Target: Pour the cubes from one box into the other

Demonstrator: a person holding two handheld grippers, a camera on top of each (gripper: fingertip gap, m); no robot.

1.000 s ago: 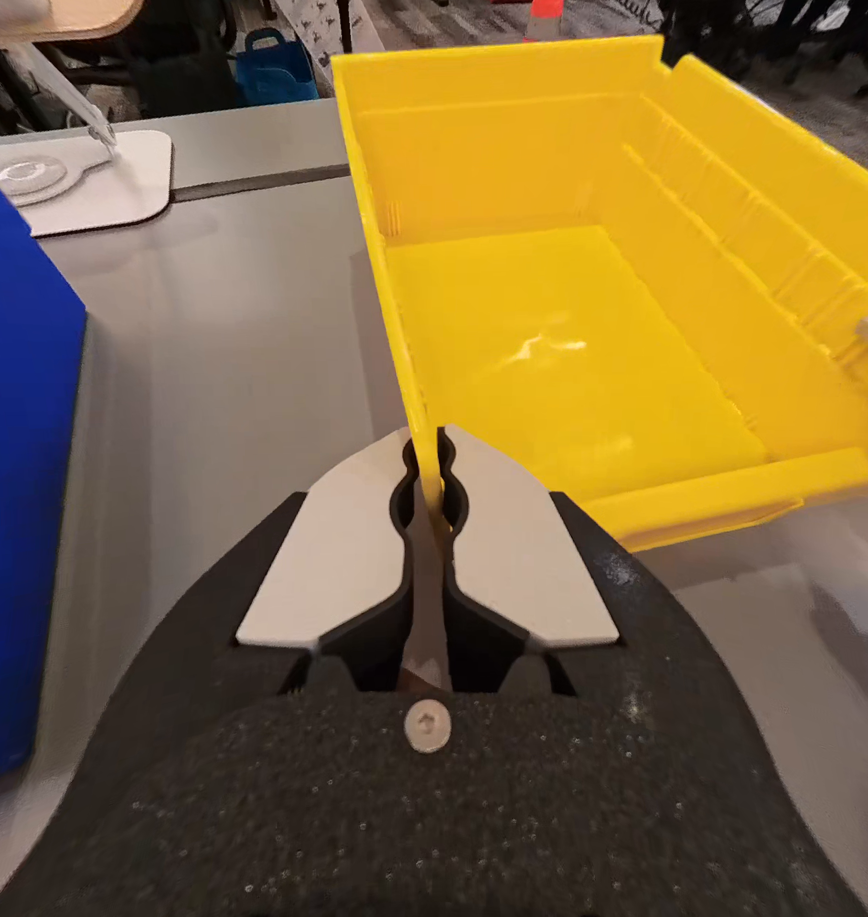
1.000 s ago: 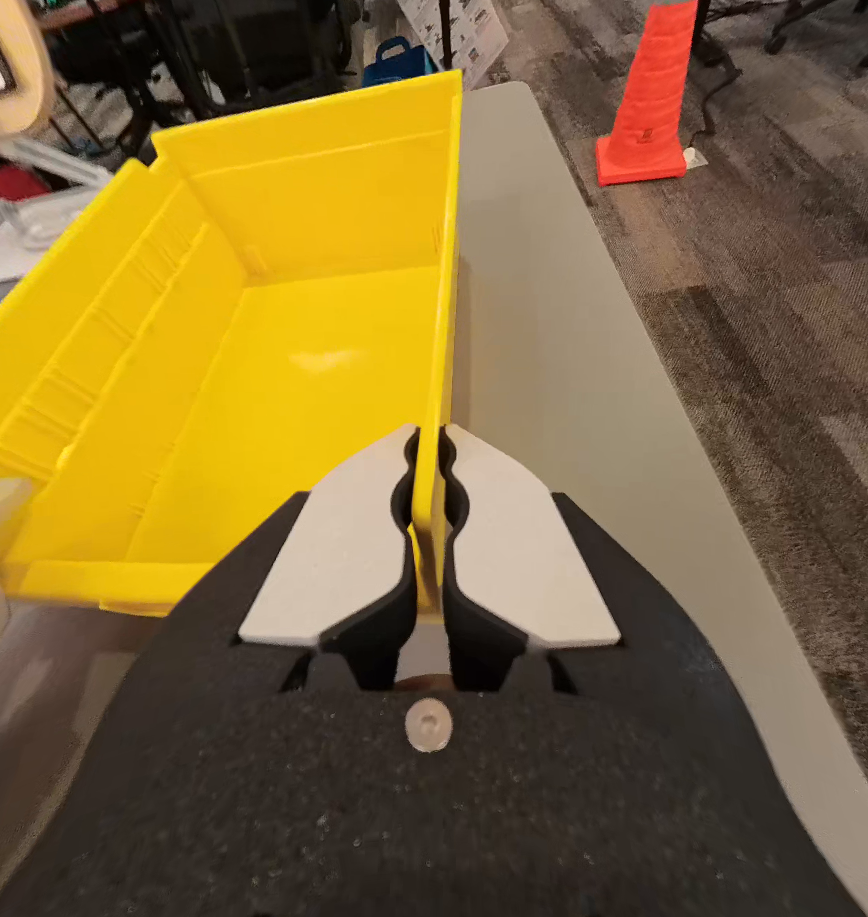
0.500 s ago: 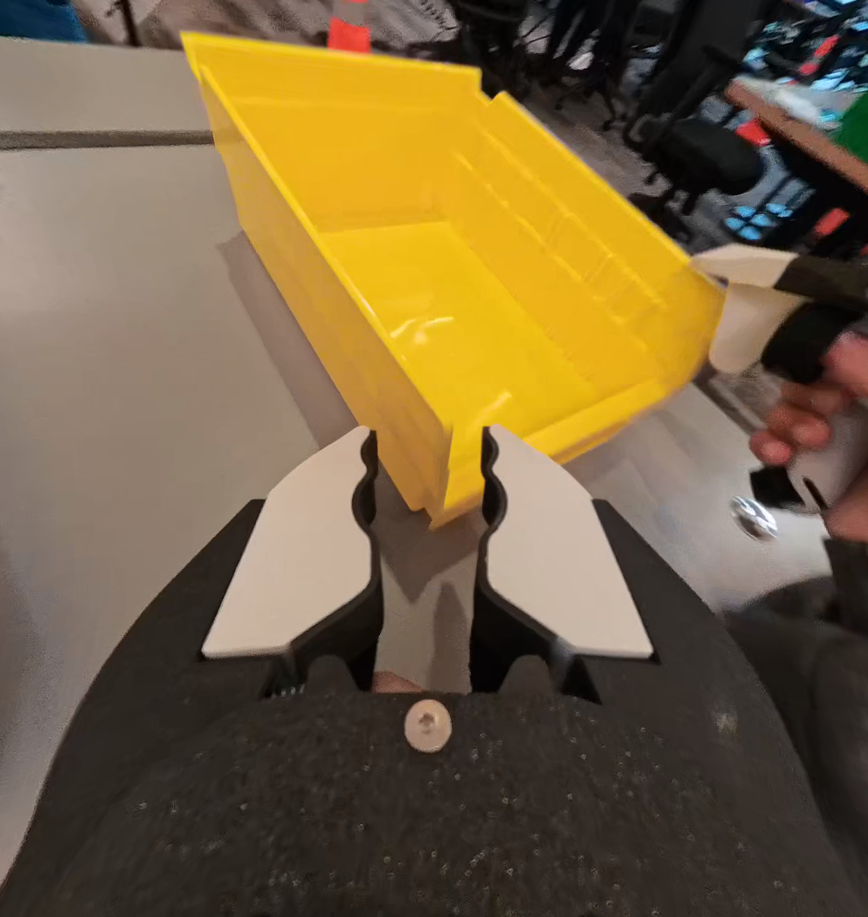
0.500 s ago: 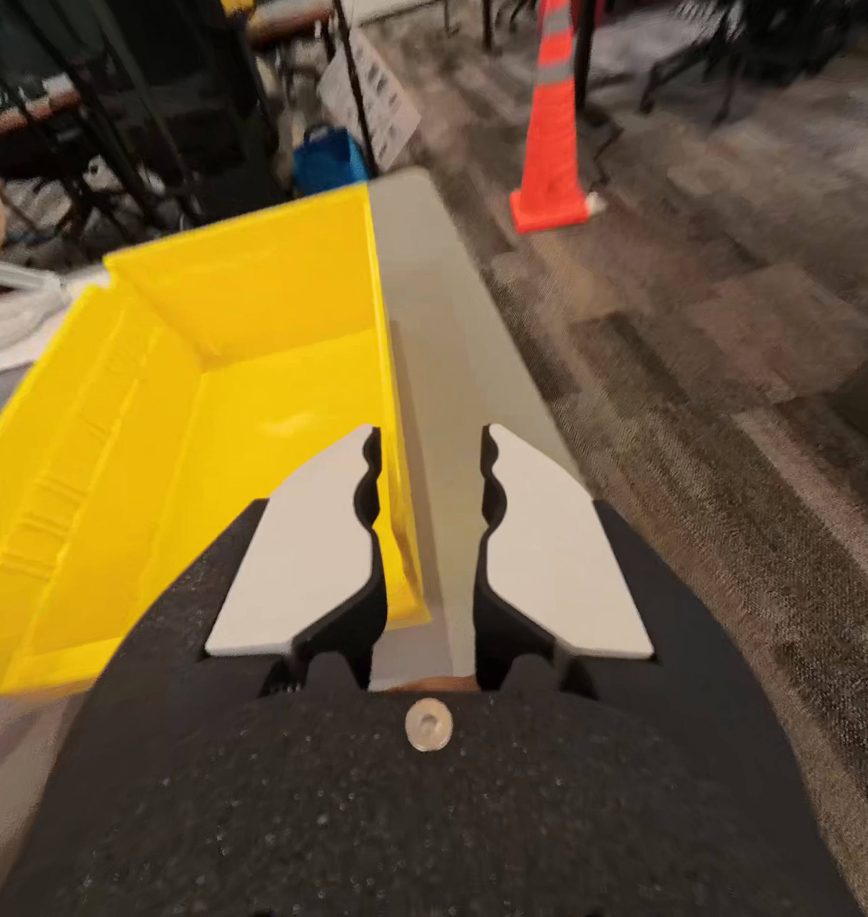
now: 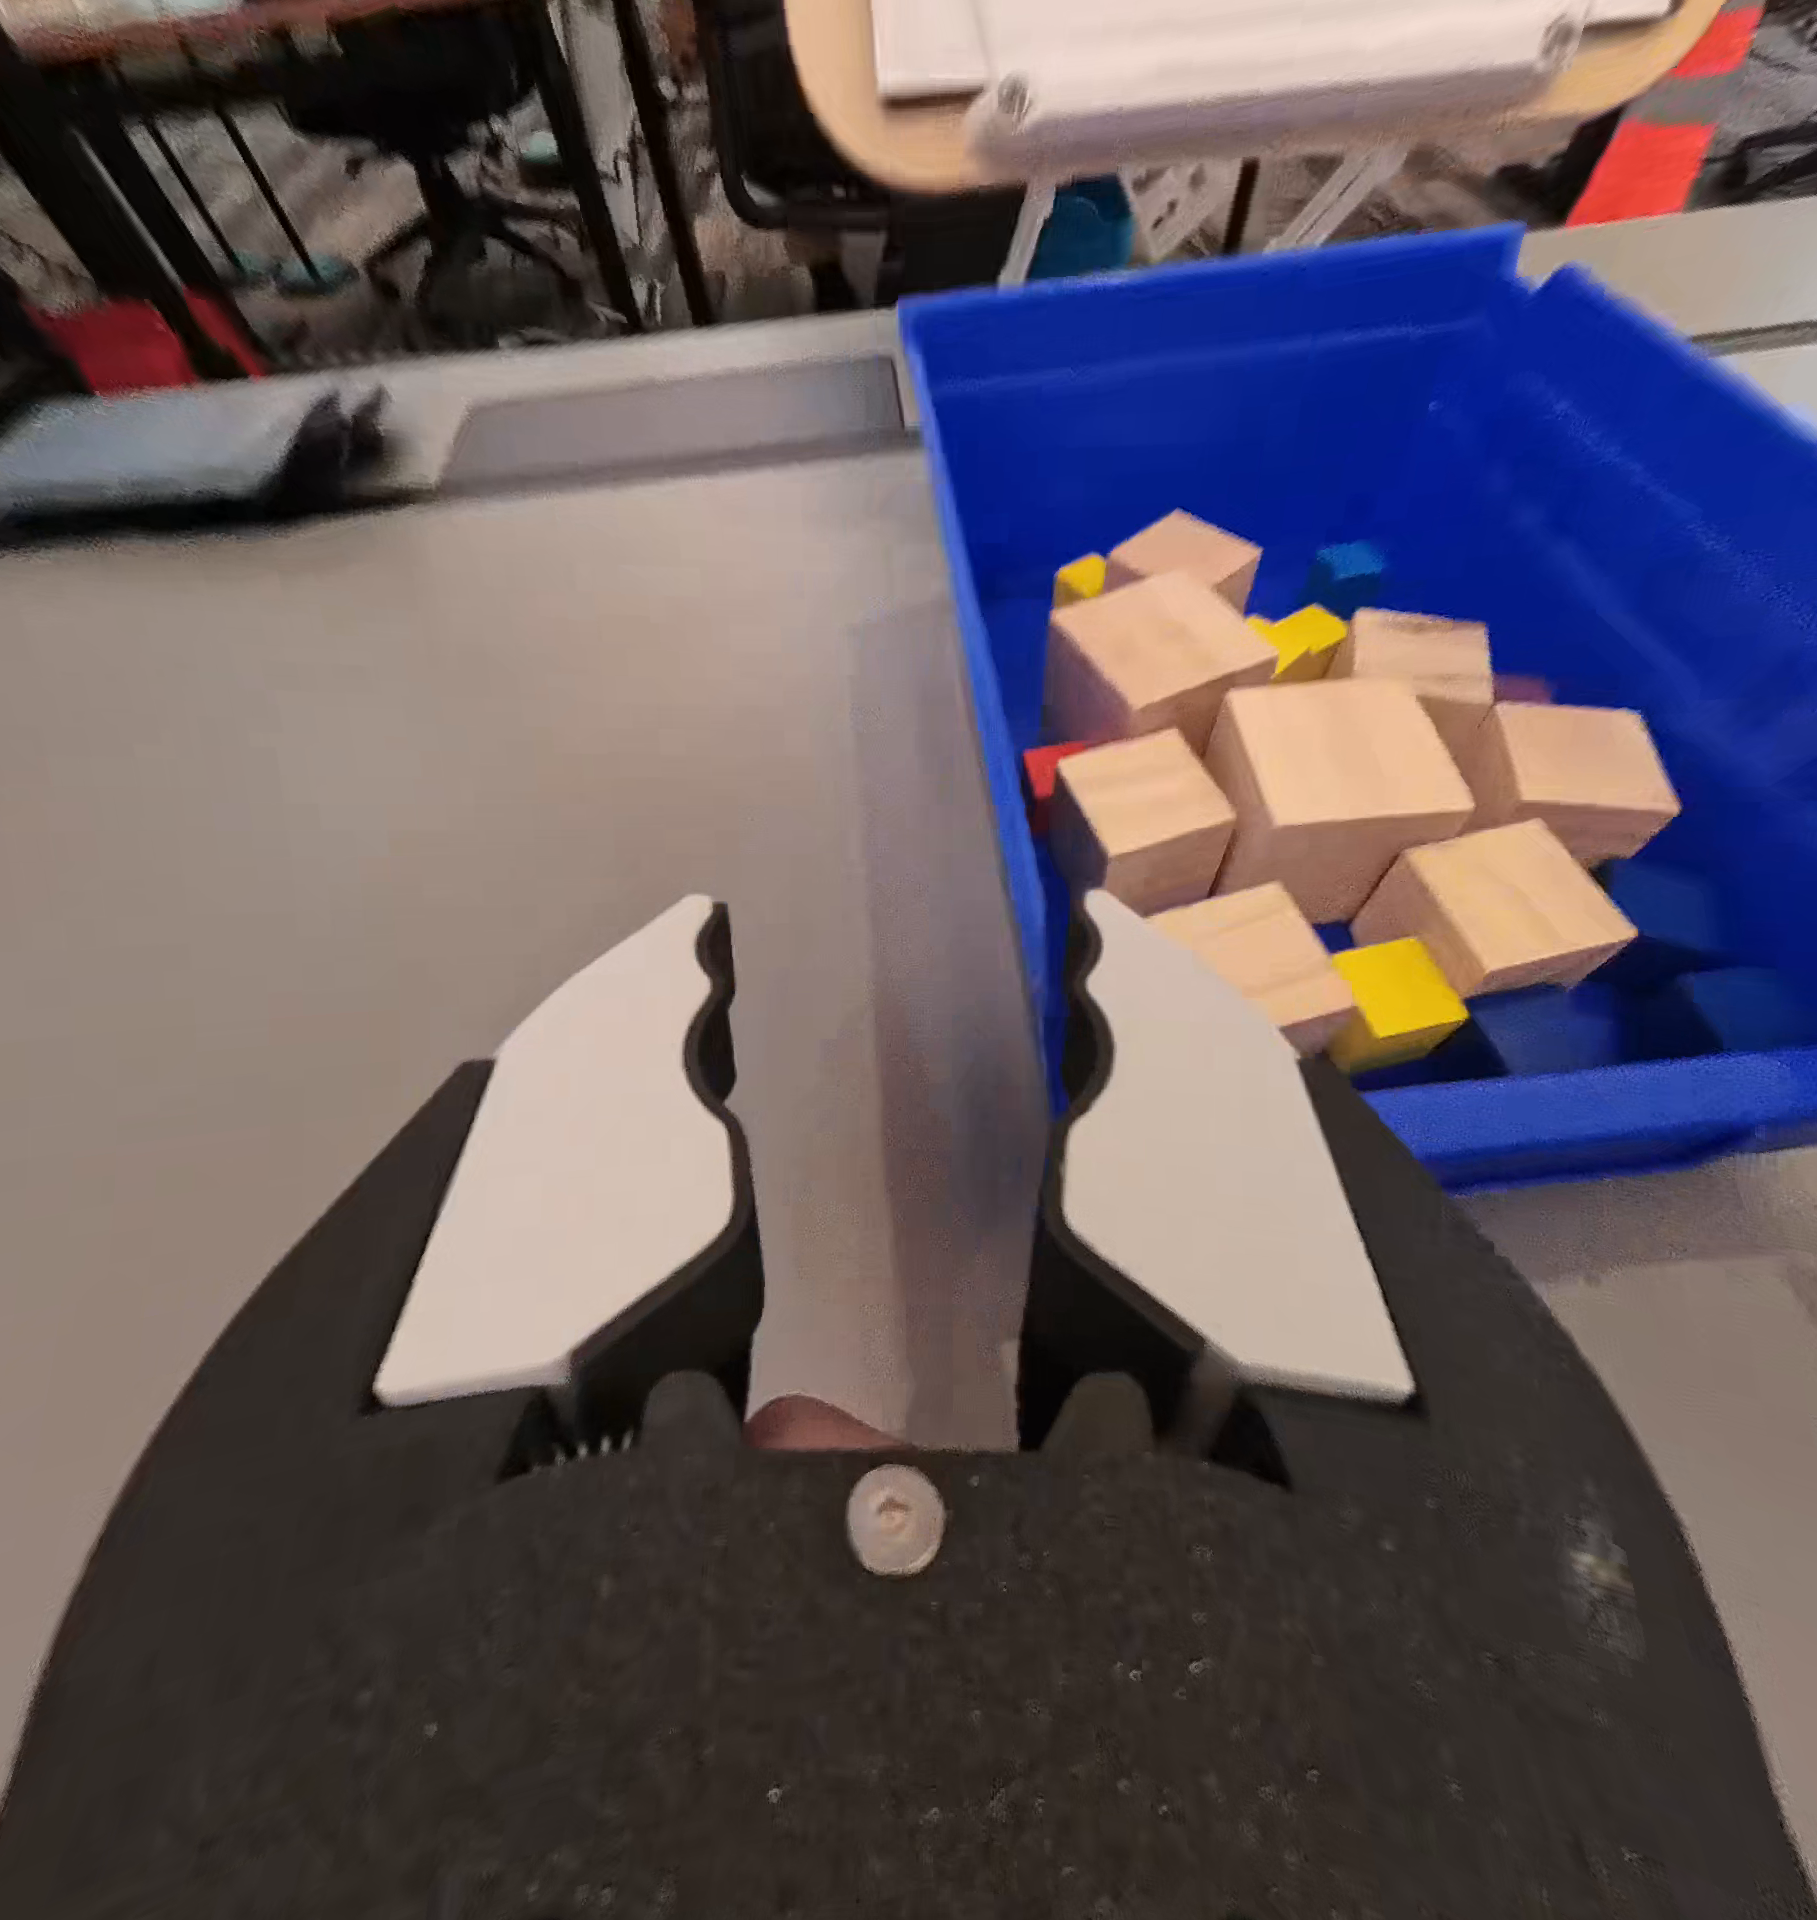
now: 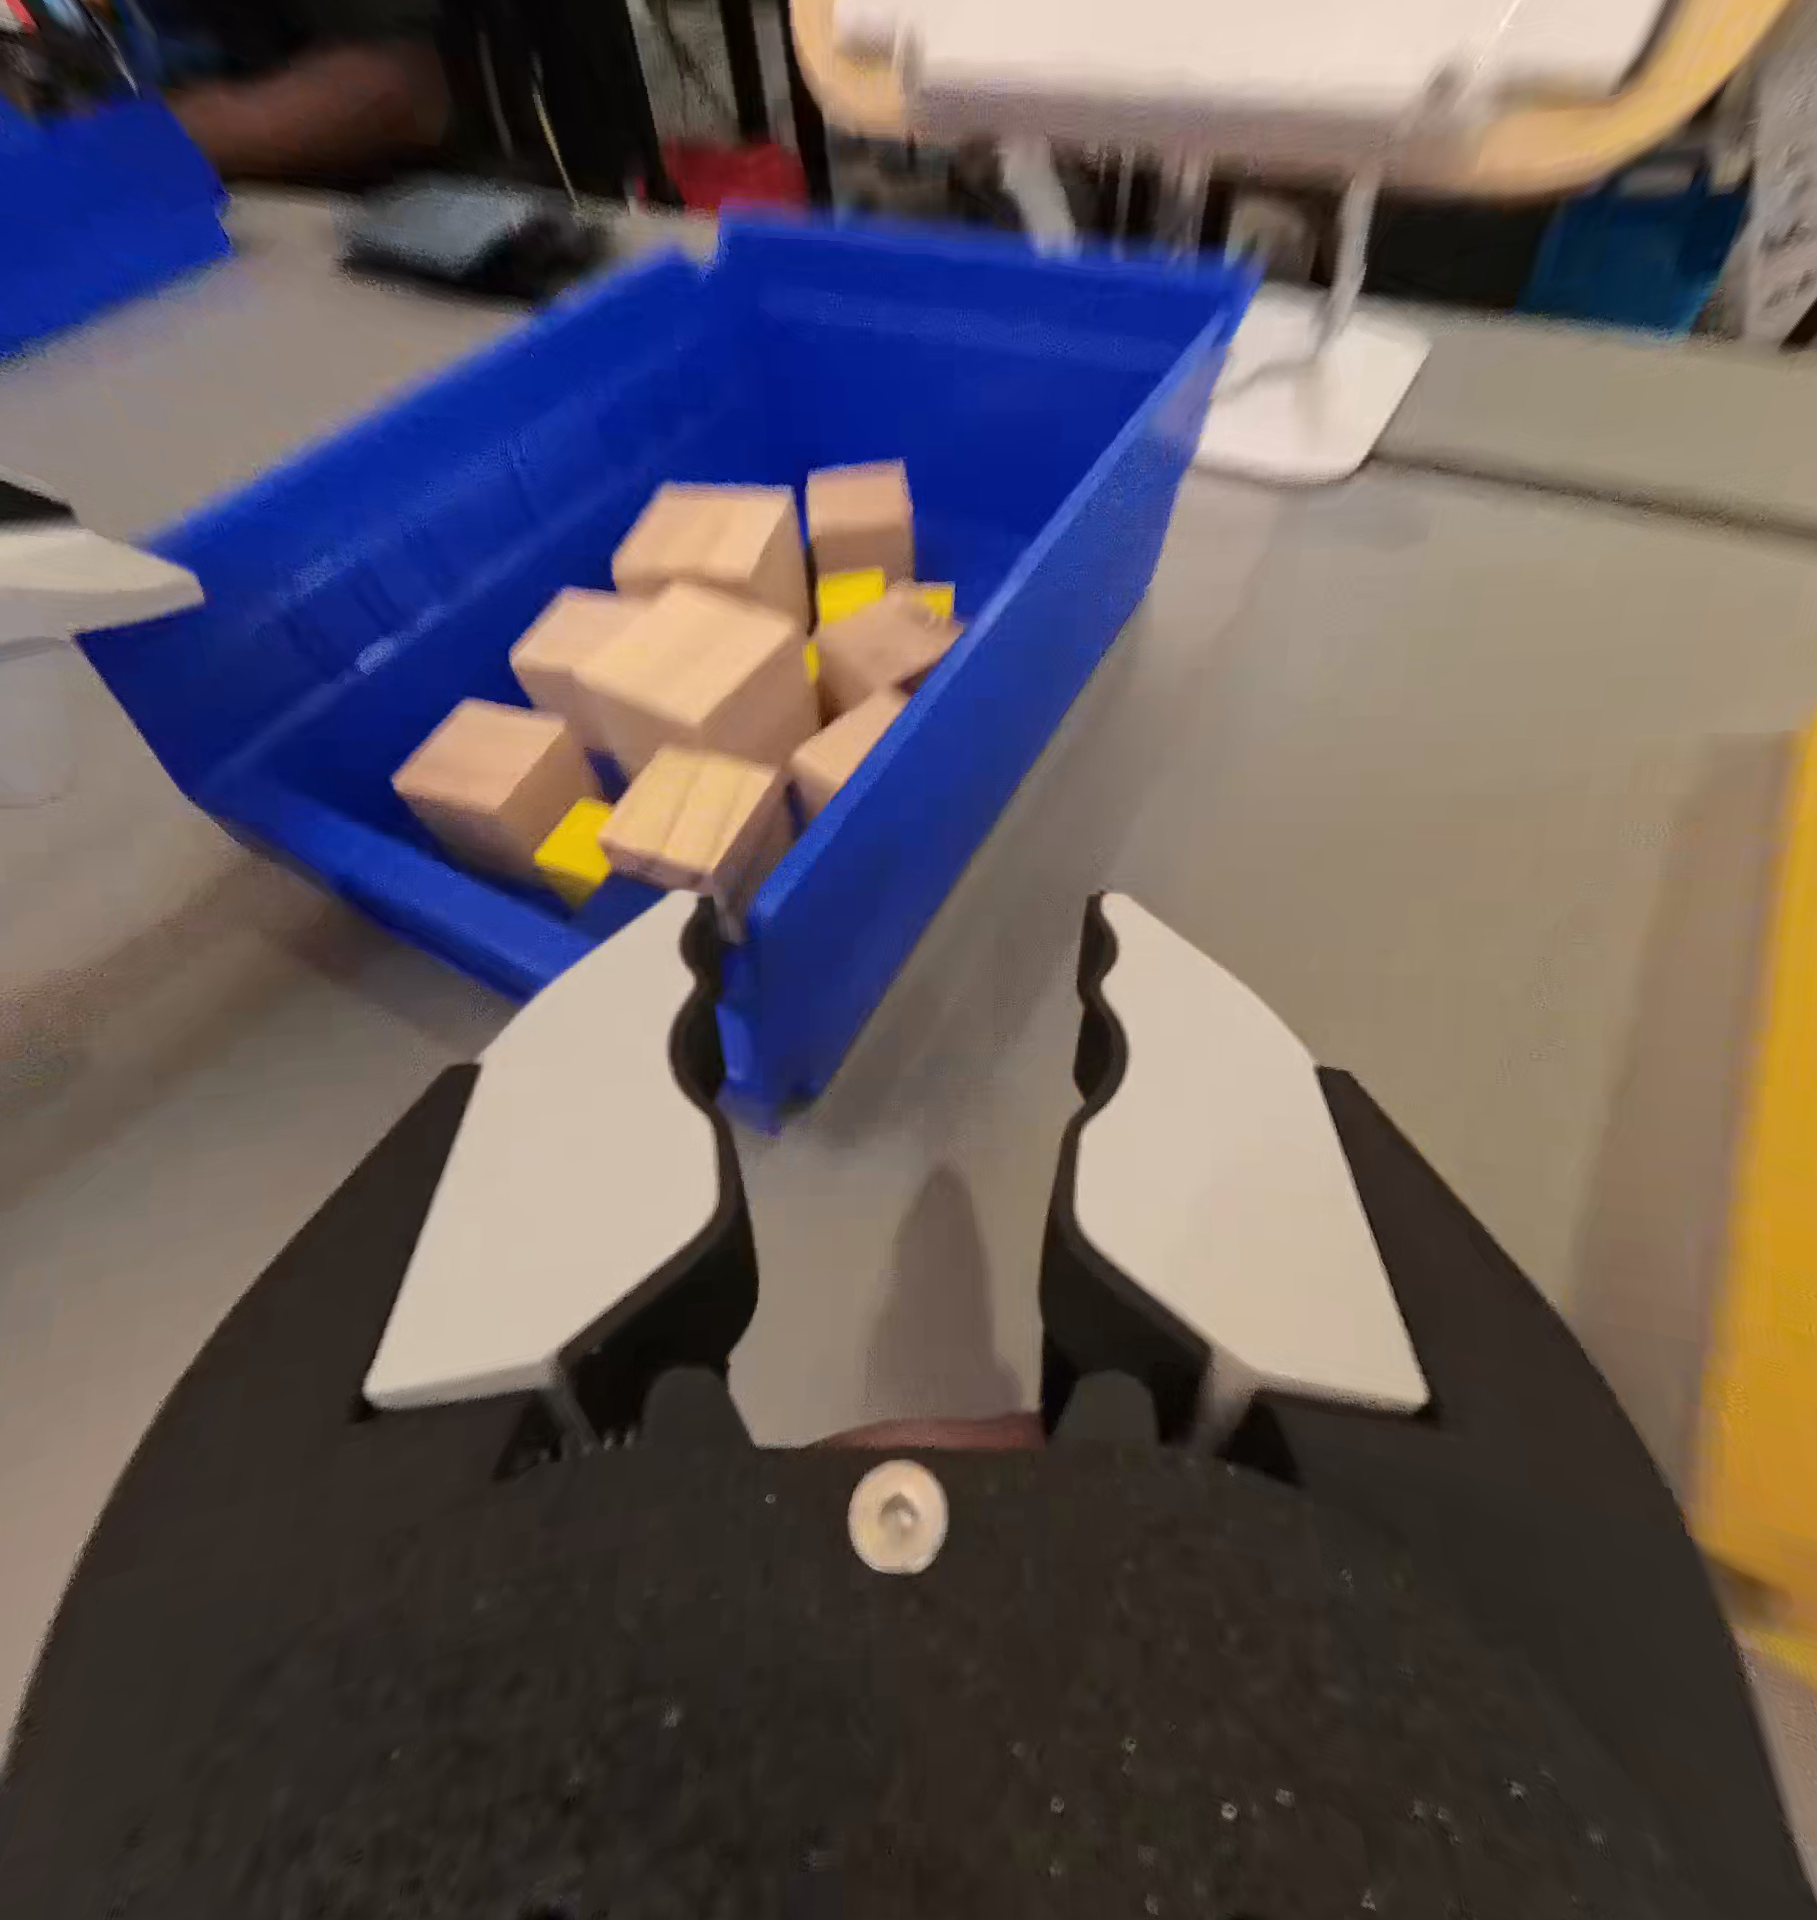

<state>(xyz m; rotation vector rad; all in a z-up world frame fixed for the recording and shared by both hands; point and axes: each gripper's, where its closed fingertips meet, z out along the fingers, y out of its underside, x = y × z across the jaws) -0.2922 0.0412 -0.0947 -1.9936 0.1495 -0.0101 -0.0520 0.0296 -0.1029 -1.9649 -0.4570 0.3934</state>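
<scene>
A blue box [image 5: 1195, 416] stands on the grey table and holds several pale wooden cubes [image 5: 1330, 790] and a few small coloured ones, such as a yellow cube [image 5: 1397, 997]. My left gripper [image 5: 899, 914] is open and empty, and the box's near left corner sits just inside its right finger. In the right wrist view the blue box [image 6: 987, 727] and its cubes [image 6: 696, 665] lie ahead. My right gripper [image 6: 893, 904] is open and empty, with the box's near right corner between its fingers, by the left one. The yellow box [image 6: 1808, 1143] stands at the right edge, its inside hidden.
The left gripper's finger [image 6: 62, 582] shows beside the box's left side. A white stand base [image 6: 1309, 405] sits behind the box. A dark flat object [image 5: 156, 468] lies far left on the table. A second blue bin [image 6: 62, 208] stands at the far left.
Both grippers let go of the empty yellow box's side walls and opened. Both have swung left and now face the blue box with the cubes.
</scene>
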